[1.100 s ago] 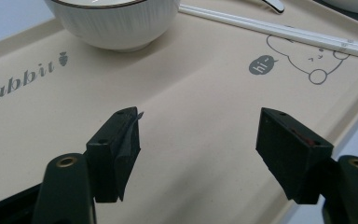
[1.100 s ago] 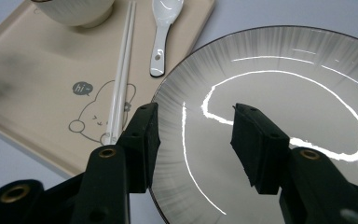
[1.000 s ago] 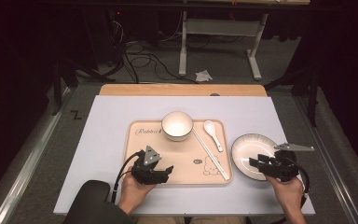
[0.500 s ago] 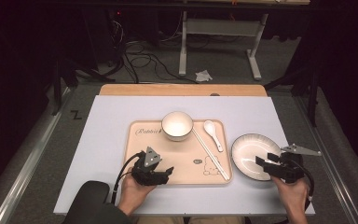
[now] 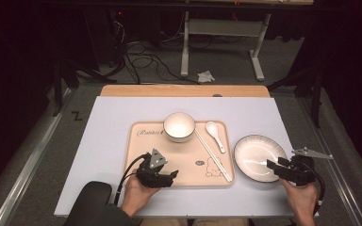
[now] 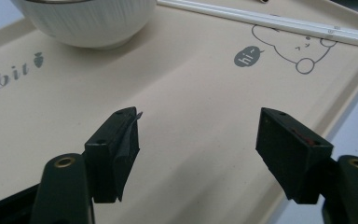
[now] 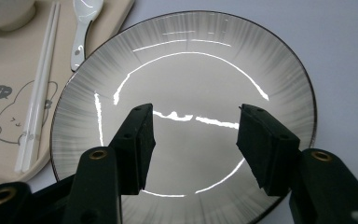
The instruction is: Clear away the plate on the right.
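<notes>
plate: round, flat, no long axis | right claw: apart, closing | left claw: apart

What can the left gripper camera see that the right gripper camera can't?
Left gripper view: the left gripper, open over the bare tray, and the tray's "bbit" lettering. Right gripper view: the right gripper, open over the plate, plus the spoon. Both: the tray, chopsticks, bowl and the "hi" bear drawing.

"Rabbit" and "hi~" on the tray
</notes>
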